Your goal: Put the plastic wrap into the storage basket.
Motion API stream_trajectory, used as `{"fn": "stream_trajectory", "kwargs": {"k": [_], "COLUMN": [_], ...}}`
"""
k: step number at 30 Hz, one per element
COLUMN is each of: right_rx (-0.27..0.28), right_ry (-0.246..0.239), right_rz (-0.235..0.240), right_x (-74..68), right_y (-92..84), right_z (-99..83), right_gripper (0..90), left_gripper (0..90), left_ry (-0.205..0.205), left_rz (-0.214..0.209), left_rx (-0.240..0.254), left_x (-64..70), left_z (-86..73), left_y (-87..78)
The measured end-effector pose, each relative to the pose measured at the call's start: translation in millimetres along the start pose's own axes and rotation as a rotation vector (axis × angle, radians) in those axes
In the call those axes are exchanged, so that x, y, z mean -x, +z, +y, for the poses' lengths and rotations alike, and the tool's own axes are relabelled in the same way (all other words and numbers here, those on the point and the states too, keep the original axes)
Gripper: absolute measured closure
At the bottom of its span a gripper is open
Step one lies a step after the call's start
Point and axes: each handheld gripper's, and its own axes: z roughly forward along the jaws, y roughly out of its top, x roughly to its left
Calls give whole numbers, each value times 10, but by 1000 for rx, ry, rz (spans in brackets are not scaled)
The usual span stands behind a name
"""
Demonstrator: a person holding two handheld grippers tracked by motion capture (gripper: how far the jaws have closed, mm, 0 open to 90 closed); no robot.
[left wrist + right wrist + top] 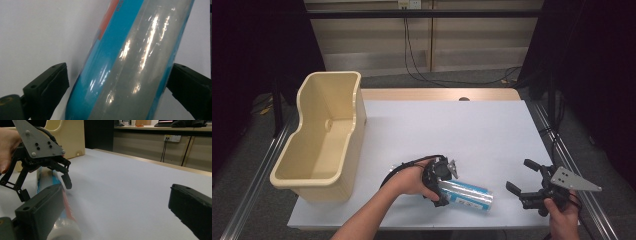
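Lower centre of the high view, the blue-and-clear tube (pixel 466 195) lies on the counter (pixel 447 130). The left tool (pixel 438 184) straddles it, apparently not yet pinching; the right tool (pixel 519 182) gapes, holding nothing.

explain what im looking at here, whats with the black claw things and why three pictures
A person holds a hand-held gripper in each hand. One picture comes from a camera above the table; the other two come from cameras riding on the grippers, looking along their black jaws. On the white table lies a blue and clear tube-shaped package, with a cream plastic bin at the left. The left gripper straddles the package, one jaw on each side, but a gap shows beside the left jaw, so it is not gripped yet. The right gripper waits open nearby, holding nothing.
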Motion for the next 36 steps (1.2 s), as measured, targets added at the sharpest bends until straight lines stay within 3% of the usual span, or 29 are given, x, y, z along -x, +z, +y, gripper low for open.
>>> {"fn": "stream_trajectory", "kwargs": {"k": [4, 11, 13, 16, 20, 23, 31, 32, 33, 34, 36], "right_rx": [1, -1, 0, 2, -1, -3, 2, 2, 1, 2, 5], "right_ry": [-4, -4, -5, -3, -6, -6, -5, -1, 1, 2, 1], "right_rz": [5, 5, 6, 4, 6, 7, 4, 2, 3, 4, 3], "right_x": [-2, -5, -3, -2, -4, -8, 1, 5, 7, 9, 12], "right_y": [5, 5, 2, -1, -3, 2, -10, -14, -16, -18, -18], "right_z": [0, 1, 1, -1, 0, -1, -4, -7, -7, -8, -8], "right_gripper": [0, 0, 0, 0, 0, 0, 1, 0, 0, 0, 0], "left_gripper": [66, 107, 112, 121, 154, 226, 247, 255, 260, 269, 280], "left_ry": [23, 39, 54, 58, 77, 105, 54, 13, 13, -29, -53], "left_rz": [13, 9, -1, 3, 10, 18, 43, 50, 50, 61, 62], "left_rx": [-33, -42, -78, -89, -96, -117, -109, -113, -113, -110, -109], "left_x": [-14, -35, -25, 0, 34, 81, 72, 55, 55, 15, -5], "left_z": [3, 8, 27, 38, 45, 77, 65, 59, 59, 45, 40], "left_y": [26, 56, 78, 87, 70, 47, 37, 21, 21, -7, -32]}}
